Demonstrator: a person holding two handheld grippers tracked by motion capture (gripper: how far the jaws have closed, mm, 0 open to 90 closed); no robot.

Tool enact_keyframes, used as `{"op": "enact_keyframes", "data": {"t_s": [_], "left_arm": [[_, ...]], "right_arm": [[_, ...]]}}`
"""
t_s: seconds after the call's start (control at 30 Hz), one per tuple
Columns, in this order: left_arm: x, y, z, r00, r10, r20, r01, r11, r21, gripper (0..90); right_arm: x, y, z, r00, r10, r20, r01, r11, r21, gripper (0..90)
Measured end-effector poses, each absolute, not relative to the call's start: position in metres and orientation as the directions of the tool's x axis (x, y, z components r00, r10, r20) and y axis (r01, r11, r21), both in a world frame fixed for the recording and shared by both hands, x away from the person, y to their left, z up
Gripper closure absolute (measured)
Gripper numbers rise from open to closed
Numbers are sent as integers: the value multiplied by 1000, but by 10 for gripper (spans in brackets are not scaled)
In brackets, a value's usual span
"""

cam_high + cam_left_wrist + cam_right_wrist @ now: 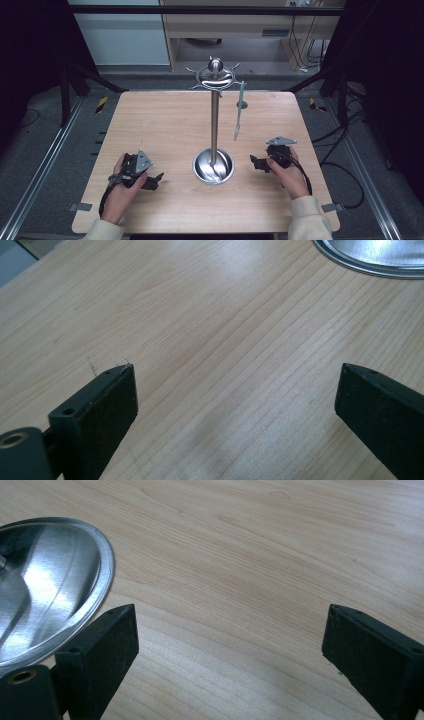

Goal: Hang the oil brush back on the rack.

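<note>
Resting on the wooden table [165,125], the left gripper [159,179] and right gripper [254,162] both gape wide — nothing held. Between them stands the steel stand [214,125] on its round base; farther back, a slim utensil [239,111] hangs from its top — clear of both.

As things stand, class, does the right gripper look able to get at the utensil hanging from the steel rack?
Probably yes. The right gripper is open and holds nothing, and the hanging utensil dangles on its side of the rack's pole, with bare table between them. It would have to lift, though.
</note>
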State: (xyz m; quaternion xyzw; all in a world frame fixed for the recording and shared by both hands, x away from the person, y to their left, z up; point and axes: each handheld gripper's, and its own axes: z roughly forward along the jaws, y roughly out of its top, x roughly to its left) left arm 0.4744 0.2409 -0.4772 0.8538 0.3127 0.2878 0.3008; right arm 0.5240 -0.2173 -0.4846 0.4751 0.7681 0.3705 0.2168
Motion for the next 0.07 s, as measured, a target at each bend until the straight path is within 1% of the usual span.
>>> {"op": "enact_keyframes", "data": {"t_s": [0.07], "left_arm": [[475, 241, -478, 639, 707, 303, 363, -624, 692, 32]], "right_arm": [[524, -217, -485, -455, 890, 20, 573, 275, 772, 84]]}}
